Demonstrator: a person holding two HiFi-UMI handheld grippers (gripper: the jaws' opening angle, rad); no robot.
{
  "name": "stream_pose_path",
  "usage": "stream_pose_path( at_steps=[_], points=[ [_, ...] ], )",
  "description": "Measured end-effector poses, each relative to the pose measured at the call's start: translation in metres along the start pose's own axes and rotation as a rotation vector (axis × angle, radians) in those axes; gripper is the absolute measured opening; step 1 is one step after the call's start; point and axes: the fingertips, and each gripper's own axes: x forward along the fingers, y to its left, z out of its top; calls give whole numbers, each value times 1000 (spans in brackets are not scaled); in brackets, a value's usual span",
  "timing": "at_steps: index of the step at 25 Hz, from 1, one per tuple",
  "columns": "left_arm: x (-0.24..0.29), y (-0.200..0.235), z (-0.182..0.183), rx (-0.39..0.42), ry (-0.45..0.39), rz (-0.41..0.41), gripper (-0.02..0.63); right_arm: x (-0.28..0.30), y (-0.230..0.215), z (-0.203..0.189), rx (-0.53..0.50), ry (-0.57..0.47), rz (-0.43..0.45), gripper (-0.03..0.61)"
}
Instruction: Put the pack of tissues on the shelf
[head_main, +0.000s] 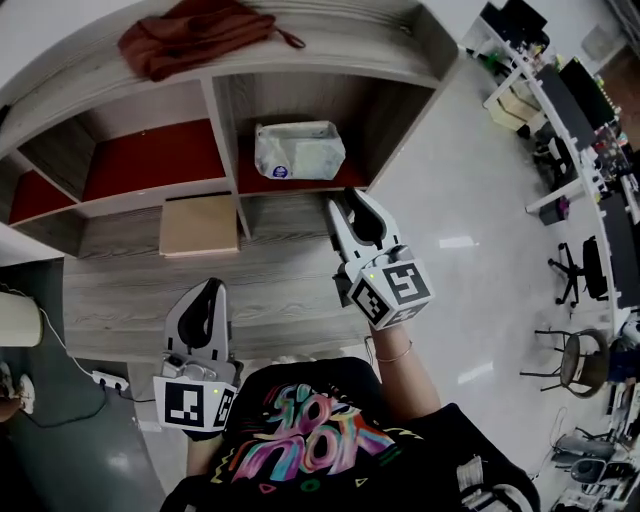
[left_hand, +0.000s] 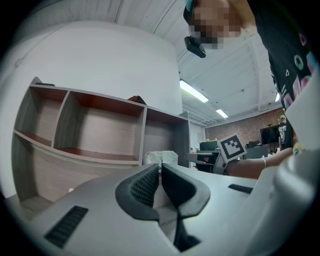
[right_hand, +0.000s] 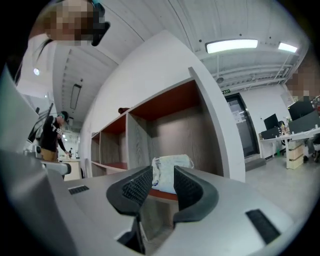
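Tissue pack (head_main: 299, 150) | lies in shelf (head_main: 217, 130) right-hand bay, as wanted | right gripper (head_main: 350, 203) open, empty, before shelf | left gripper (head_main: 210, 292) closed, empty | judged: steer jaws clear of it

I am looking down at the shelf (head_main: 222, 130), where the pack of tissues (head_main: 298, 150) is sitting in the right compartment of the upper row. A cloth (head_main: 195, 33) is lying on top of the shelf, left of that compartment. A board (head_main: 199, 225) is lying in the row below, left of the divider. My right gripper (head_main: 350, 205) is hanging before the pack's compartment, apart from the pack. My left gripper (head_main: 207, 290) is hanging to its left, farther from the shelf. A power strip (head_main: 110, 381) is lying on the floor at the left, and desks (head_main: 560, 110) are standing off to the right.
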Motion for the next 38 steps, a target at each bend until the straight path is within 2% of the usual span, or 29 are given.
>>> stream_pose_path(
  at_steps=[6,11,16,22,26,32,38],
  points=[
    [9,-15,4,0,-11,-37,35,-24,22,19,-16,-6,98,129],
    [13,-24,6,4,-15,-65,35,-45,30,19,-9,5,131,119],
    [17,-31,8,2,-17,-90,35,-66,31,18,-2,15,123,80],
    [17,-34,13,4,-36,-103,35,-83,33,29,26,-23,110,50],
    [16,-29,13,4,-36,-96,35,-91,28,17,-2,19,85,32],
    [15,-21,11,5,-34,-82,35,-93,31,17,60,-11,83,17],
    [17,-11,10,7,-30,-61,35,-89,35,6,18,29,101,17]
  ],
)
